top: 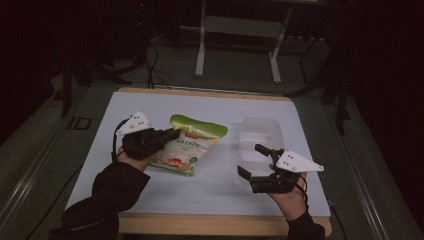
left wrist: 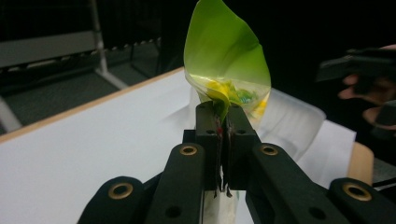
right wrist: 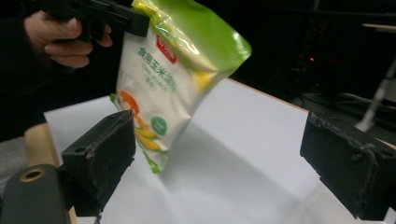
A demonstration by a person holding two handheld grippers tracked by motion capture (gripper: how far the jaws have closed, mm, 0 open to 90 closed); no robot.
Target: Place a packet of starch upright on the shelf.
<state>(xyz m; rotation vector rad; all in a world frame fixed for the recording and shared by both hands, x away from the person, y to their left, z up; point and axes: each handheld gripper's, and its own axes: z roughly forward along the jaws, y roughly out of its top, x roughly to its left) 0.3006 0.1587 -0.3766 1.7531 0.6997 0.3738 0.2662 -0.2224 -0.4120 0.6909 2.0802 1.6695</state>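
The left gripper is clamping the edge of a green-and-white snack bag, jaws pressed tight on the film, and it is holding that bag up over the left half of the white table. In the left gripper view the two black jaws are meeting on the bag's crumpled green edge, the film fanning out above them. From the right gripper view the bag is hanging tilted, its lower corner sitting close to the tabletop, with the person's hand gripping the left tool up in the corner. The right gripper is hovering wide open over the right half, jaws well apart and holding nothing, right beside a clear plastic container that is sitting on the table just beyond it.
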